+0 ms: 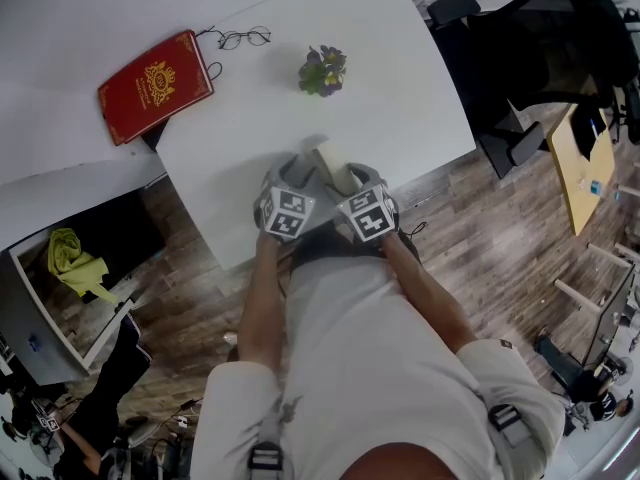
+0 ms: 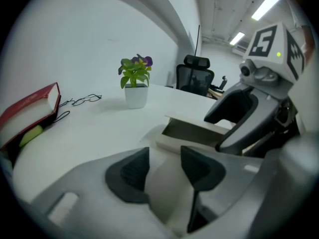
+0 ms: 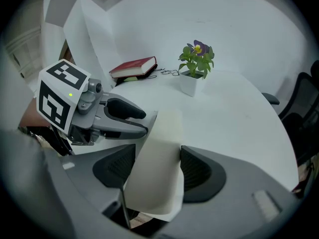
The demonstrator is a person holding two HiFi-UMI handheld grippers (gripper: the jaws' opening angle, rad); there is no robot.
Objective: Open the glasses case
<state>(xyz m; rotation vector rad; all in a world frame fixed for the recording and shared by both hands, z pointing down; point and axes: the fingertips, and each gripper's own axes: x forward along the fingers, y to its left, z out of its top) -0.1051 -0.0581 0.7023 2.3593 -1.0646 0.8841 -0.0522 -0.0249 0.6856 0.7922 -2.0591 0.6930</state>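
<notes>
A cream glasses case [image 1: 334,162] lies at the near edge of the white table [image 1: 400,88], its lid raised partway. My left gripper [image 1: 296,175] is shut on the case's lower shell [image 2: 167,180], which fills the gap between both dark pads in the left gripper view [image 2: 164,169]. My right gripper [image 1: 357,181] is on the other side, and its pads meet the two sides of the cream lid [image 3: 162,133] in the right gripper view [image 3: 157,166]. The case's dark inside [image 2: 192,132] shows under the lid. Each gripper appears in the other's view, the left gripper [image 3: 142,121] and the right gripper [image 2: 232,126].
A small potted plant [image 1: 323,70] stands mid-table beyond the case. A red book [image 1: 155,86] and a pair of spectacles [image 1: 243,38] lie at the far left. Black office chairs [image 1: 520,58] stand right of the table, above a wooden floor.
</notes>
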